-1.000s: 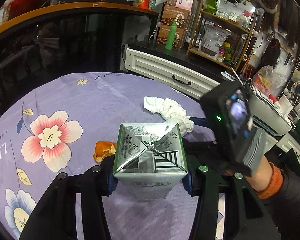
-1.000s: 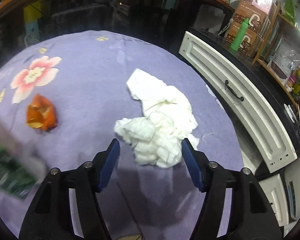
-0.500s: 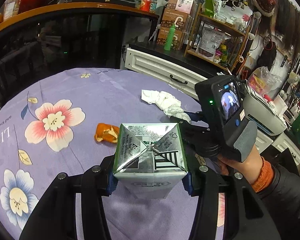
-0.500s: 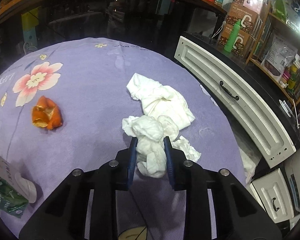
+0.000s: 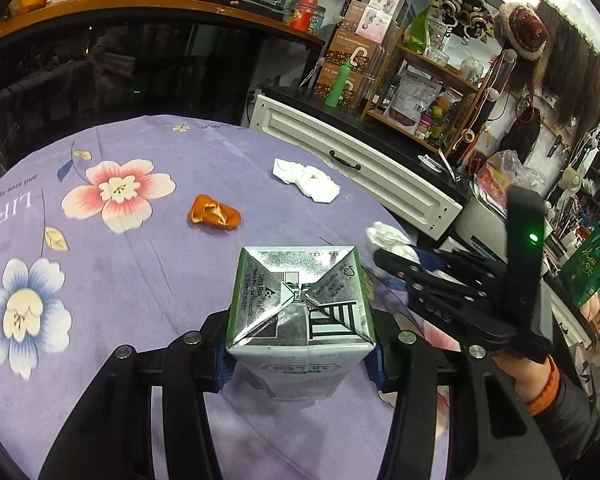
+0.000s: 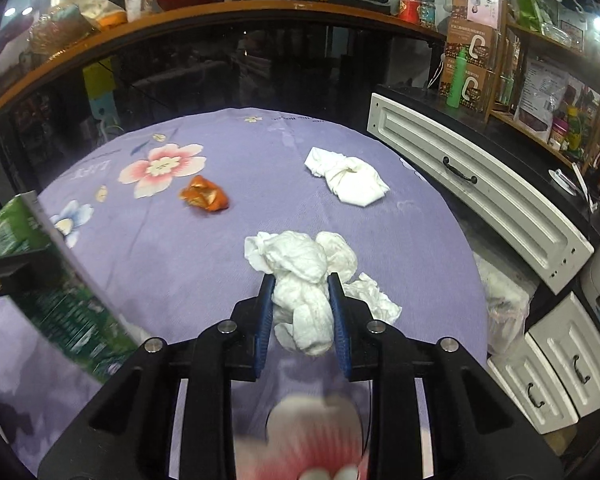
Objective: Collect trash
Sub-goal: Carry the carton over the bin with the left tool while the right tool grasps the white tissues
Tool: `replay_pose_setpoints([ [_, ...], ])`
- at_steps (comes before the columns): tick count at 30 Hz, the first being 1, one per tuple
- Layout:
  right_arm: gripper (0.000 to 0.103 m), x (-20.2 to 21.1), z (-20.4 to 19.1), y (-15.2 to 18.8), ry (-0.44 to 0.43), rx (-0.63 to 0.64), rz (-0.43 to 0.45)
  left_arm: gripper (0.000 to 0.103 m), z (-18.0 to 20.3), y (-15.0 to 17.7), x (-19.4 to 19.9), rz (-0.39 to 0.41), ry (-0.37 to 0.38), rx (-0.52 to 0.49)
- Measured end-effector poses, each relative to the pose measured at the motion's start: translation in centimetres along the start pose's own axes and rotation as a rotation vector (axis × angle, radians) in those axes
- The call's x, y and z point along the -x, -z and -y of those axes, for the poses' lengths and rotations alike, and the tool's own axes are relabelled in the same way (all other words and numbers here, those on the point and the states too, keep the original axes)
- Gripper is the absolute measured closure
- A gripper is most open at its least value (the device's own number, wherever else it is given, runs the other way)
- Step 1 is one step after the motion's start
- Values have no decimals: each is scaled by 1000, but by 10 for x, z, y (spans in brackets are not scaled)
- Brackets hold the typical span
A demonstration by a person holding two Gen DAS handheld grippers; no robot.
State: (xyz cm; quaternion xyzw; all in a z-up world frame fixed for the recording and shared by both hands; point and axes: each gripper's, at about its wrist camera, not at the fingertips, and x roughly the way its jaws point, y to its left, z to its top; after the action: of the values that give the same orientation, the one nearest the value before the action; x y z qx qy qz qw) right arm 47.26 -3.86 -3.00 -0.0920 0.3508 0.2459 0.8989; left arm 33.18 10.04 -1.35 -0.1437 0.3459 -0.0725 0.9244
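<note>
Pinching a tissue wad [image 6: 304,300], right gripper [image 6: 302,320] holds it above the table [image 6: 228,264]. Left gripper [image 5: 300,354] clamps a carton [image 5: 300,300], foil end forward. Peel [image 6: 204,199] and a second tissue [image 6: 346,180] lie apart on the cloth. Only the left view shows the carton's printed end; the right view shows its green side, blurred.

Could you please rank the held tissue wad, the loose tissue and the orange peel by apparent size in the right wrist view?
1. held tissue wad, though nearest the camera
2. loose tissue
3. orange peel
</note>
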Motion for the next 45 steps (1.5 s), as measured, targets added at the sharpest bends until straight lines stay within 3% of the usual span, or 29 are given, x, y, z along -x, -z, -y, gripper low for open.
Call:
replay_pose_setpoints([
  [5,76,52,-2,36,-2,-13,42,53,18,19,20,24,-5,-20],
  [10,76,102,2,79,59,-10,96,53,42,41,32,21,34,-30],
  [20,76,189,55,168,202,-167,130,53,123,78,31,-7,178,-127],
  [25,76,218,88,205,289,-252,126,53,178,94,5,-75,270,-199],
  [31,76,235,124,246,369,-345,102,53,234,117,-40,-162,293,-292],
  [36,76,240,144,266,380,-410,98,53,265,140,-84,-234,272,-350],
  [45,76,235,161,287,374,-484,83,53,281,175,-164,-381,206,-362],
])
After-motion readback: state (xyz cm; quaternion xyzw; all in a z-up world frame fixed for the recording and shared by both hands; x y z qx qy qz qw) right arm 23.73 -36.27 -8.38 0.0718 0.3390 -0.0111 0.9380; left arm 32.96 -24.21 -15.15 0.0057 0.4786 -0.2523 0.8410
